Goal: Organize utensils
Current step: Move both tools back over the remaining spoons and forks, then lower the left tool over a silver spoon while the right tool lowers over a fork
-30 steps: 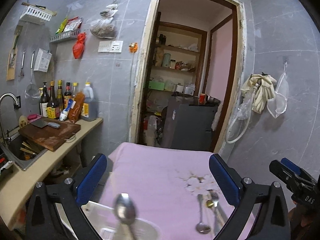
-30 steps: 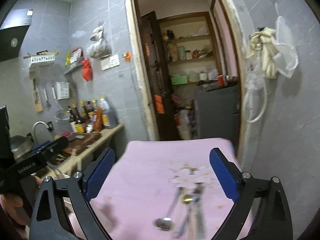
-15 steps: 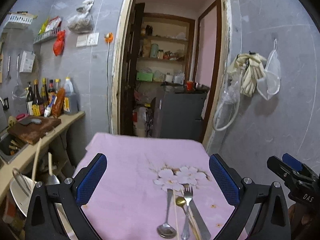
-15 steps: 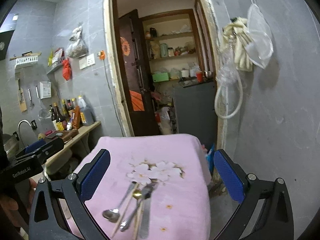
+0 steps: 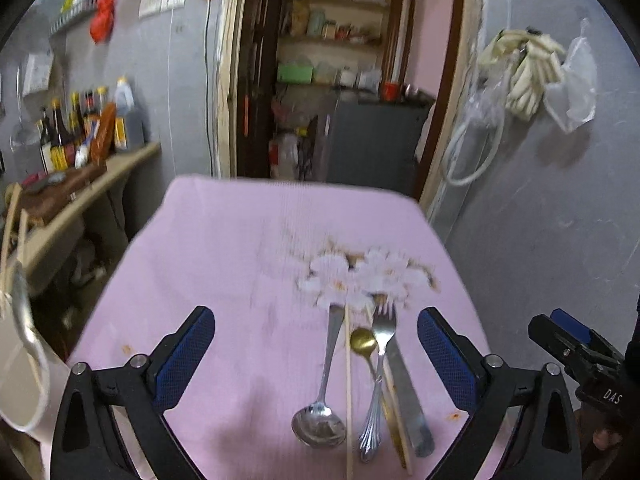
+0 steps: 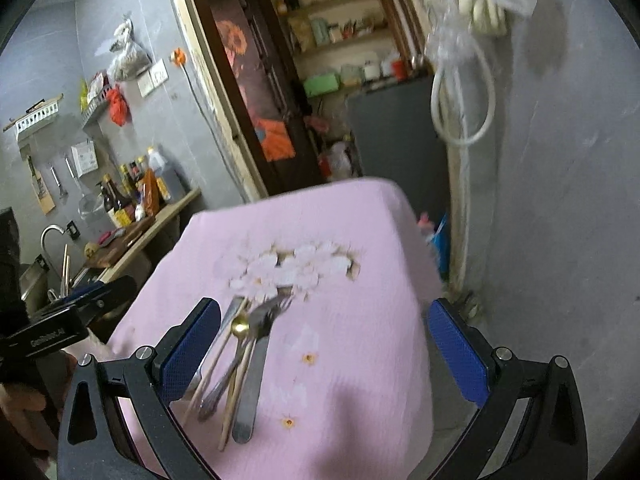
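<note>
A bunch of utensils lies on the pink cloth table (image 5: 240, 264): a steel spoon (image 5: 320, 424), a wooden chopstick (image 5: 348, 392), a small gold spoon (image 5: 363, 341), a fork (image 5: 379, 360) and a steel knife (image 5: 408, 404). My left gripper (image 5: 316, 356) is open and empty, its jaws either side of the bunch, above it. In the right wrist view the same bunch (image 6: 240, 360) lies near the left finger of my right gripper (image 6: 324, 348), which is open and empty.
A white holder (image 5: 20, 364) with a utensil in it stands at the table's left edge. A counter (image 5: 80, 196) with bottles and a cutting board runs along the left wall. A doorway (image 5: 344, 80) is beyond the table; a grey wall stands to the right.
Both grippers have swung right and tilted down toward the utensils on the cloth. The white holder has slid from below the left gripper to the left edge of its view.
</note>
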The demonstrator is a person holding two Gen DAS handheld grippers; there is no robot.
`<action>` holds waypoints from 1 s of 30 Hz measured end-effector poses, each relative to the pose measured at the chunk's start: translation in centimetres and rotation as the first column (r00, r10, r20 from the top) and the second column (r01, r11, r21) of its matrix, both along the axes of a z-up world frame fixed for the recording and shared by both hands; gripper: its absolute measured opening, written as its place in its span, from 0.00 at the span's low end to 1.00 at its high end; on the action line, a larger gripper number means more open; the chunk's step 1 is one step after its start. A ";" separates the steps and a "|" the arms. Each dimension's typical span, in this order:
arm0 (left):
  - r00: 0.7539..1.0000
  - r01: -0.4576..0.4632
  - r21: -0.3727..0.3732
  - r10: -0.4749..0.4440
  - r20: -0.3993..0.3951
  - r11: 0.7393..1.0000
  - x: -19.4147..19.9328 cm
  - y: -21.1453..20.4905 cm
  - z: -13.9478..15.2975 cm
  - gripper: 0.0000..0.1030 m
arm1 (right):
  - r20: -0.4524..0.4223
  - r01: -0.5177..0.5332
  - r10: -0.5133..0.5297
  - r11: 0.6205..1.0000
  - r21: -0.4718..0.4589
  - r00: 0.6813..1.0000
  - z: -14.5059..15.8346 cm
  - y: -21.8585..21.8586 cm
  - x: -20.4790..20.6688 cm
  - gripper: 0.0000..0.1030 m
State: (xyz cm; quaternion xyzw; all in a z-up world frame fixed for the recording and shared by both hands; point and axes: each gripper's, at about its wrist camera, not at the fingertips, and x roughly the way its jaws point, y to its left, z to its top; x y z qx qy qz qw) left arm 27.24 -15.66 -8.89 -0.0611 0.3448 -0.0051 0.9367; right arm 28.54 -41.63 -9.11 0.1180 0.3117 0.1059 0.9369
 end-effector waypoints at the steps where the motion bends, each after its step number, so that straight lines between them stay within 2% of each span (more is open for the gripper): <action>1: 1.000 0.003 -0.007 -0.003 -0.016 1.000 0.4 0.0 -0.4 0.86 | -0.020 -0.013 0.013 1.000 0.008 1.000 -0.6 0.1 0.5 0.98; 4: 0.994 0.017 -0.024 -0.019 -0.109 1.000 2.1 0.1 -2.4 0.73 | -0.073 -0.057 0.060 0.997 0.046 0.996 -2.6 0.8 2.1 0.96; 6: 0.989 0.026 -0.036 -0.031 -0.147 0.999 2.9 0.1 -3.4 0.67 | -0.102 -0.085 0.091 0.994 0.062 0.991 -3.7 1.4 3.0 0.83; 11: 0.976 0.047 -0.058 -0.058 -0.211 0.997 4.9 0.1 -5.5 0.47 | -0.166 -0.140 0.156 0.985 0.101 0.974 -6.3 3.2 5.3 0.65; 17: 0.958 0.086 -0.105 -0.111 -0.263 0.991 7.1 0.2 -7.8 0.31 | -0.214 -0.170 0.199 0.974 0.147 0.956 -8.8 4.7 7.8 0.40; 21: 0.946 0.117 -0.147 -0.155 -0.285 0.982 8.4 0.1 -8.7 0.27 | -0.239 -0.180 0.223 0.966 0.188 0.945 -10.0 5.1 9.0 0.29; 28: 0.934 0.150 -0.173 -0.197 -0.297 0.973 10.2 0.1 -9.2 0.27 | -0.263 -0.181 0.241 0.956 0.230 0.934 -11.1 5.4 10.0 0.28; 30: 0.929 0.168 -0.159 -0.210 -0.305 0.973 10.6 -0.2 -9.2 0.27 | -0.266 -0.180 0.240 0.956 0.233 0.934 -11.3 5.5 10.1 0.28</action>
